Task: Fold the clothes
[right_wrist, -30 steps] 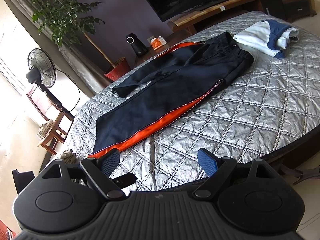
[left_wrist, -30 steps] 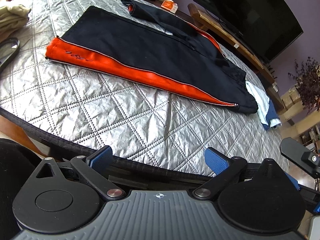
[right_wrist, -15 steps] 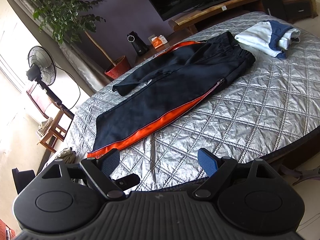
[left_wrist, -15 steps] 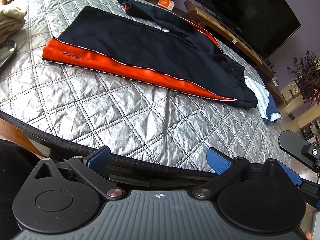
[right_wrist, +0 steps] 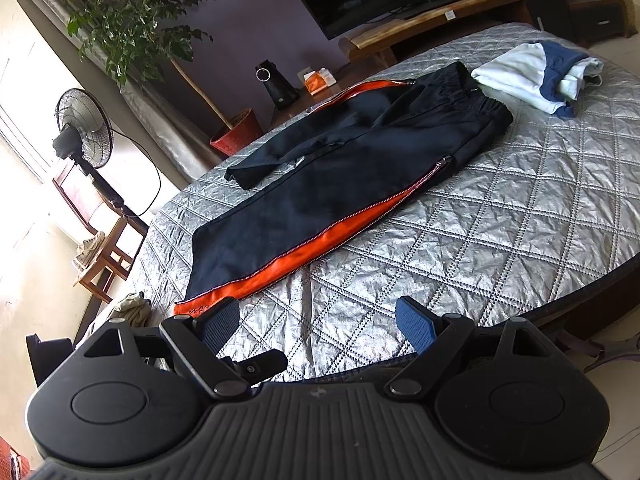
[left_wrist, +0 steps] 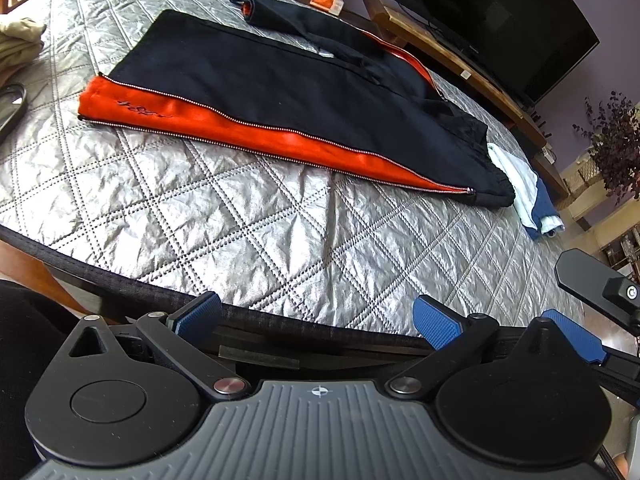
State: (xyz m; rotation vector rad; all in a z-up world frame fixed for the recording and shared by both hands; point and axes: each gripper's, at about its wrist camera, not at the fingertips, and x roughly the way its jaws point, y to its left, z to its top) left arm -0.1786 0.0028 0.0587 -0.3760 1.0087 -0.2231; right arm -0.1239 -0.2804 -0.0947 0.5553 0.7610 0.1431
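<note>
Black trousers with an orange zipped side stripe [left_wrist: 288,92] lie spread flat on the round silver quilted table [left_wrist: 224,220]; they also show in the right wrist view [right_wrist: 320,184]. My left gripper [left_wrist: 316,318] is open and empty at the table's near edge, well short of the trousers. My right gripper [right_wrist: 316,322] is open and empty at the near edge, its left finger close to the orange leg hem [right_wrist: 196,308]. The right gripper's finger shows at the right of the left wrist view [left_wrist: 576,334].
A folded white and blue garment [right_wrist: 536,76] lies past the waistband; it also shows in the left wrist view [left_wrist: 528,196]. A beige garment [left_wrist: 16,44] lies at the table's left. A TV [left_wrist: 492,20], a fan [right_wrist: 82,128] and a potted plant [right_wrist: 132,20] stand beyond.
Both grippers have moved slightly closer over the table edge toward the trousers. Both stay open and empty. The trousers have not moved.
</note>
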